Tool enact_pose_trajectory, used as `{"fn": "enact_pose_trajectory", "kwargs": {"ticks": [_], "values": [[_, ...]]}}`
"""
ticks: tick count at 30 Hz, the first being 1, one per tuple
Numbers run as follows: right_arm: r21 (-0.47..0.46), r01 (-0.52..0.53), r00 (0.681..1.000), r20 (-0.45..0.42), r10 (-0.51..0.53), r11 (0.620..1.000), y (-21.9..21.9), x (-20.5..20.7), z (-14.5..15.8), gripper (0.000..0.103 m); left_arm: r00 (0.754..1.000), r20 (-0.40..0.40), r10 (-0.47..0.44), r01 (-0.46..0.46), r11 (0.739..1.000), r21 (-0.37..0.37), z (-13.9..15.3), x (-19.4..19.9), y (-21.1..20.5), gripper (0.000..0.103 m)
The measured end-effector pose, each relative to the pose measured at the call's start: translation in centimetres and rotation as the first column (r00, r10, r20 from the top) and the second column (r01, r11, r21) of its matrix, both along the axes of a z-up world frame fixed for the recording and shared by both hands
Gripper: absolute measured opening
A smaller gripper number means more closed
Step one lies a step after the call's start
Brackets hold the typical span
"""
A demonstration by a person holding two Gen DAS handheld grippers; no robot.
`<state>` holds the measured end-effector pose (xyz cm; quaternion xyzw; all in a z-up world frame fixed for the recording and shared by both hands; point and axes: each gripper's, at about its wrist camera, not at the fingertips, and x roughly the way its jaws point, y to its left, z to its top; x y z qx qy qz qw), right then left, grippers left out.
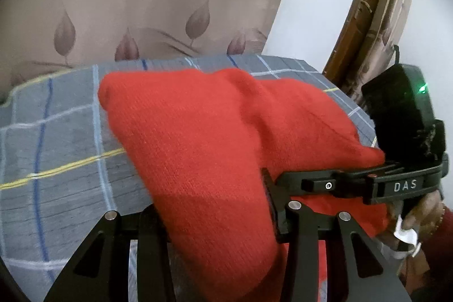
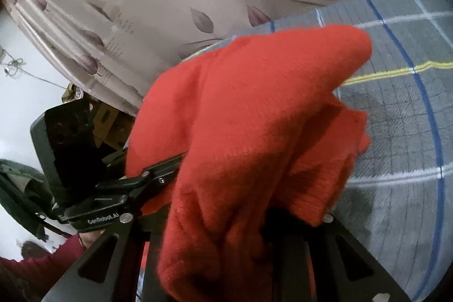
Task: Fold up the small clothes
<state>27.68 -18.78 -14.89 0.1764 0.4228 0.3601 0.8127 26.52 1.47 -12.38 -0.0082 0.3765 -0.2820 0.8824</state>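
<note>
A red knitted garment (image 1: 198, 137) hangs bunched above a grey checked cloth surface (image 1: 56, 149). My left gripper (image 1: 215, 220) is shut on the garment's near edge; the fabric drapes over its jaws and hides the tips. My right gripper (image 1: 379, 160) shows at the right of the left wrist view, pinching another edge of the garment. In the right wrist view the garment (image 2: 254, 118) covers my right gripper (image 2: 254, 231), which is shut on it, and my left gripper (image 2: 158, 174) grips the garment at the left. A folded ribbed part hangs at lower right.
A beige curtain with leaf print (image 1: 141, 4) hangs behind the surface. A white wall (image 1: 317, 4) and a wooden frame (image 1: 365, 19) are at the right. The checked cloth (image 2: 396, 118) extends right in the right wrist view.
</note>
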Motion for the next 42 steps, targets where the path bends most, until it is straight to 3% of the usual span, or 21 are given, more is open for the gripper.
{"fn": "enact_pose_trajectory", "kwargs": {"ticks": [7,26,42], "values": [[-0.046,-0.004,0.999,0.032,0.006,0.999,2.1,-4.1,1.2,0.021,0.998,0.021,0.051,-0.052,0.998,0.045,1.6,-4.1,1.7,0.043],[-0.114,-0.114,0.990,0.067,0.122,0.987,7.9,-12.9,1.6,0.021,0.987,0.037,0.155,-0.158,0.983,0.092,2.3,-14.6,6.9,0.043],[-0.159,-0.113,0.985,0.108,0.131,0.981,9.4,-15.2,0.9,0.021,0.982,0.057,0.182,-0.188,0.976,0.108,1.6,-16.6,8.1,0.043]]}}
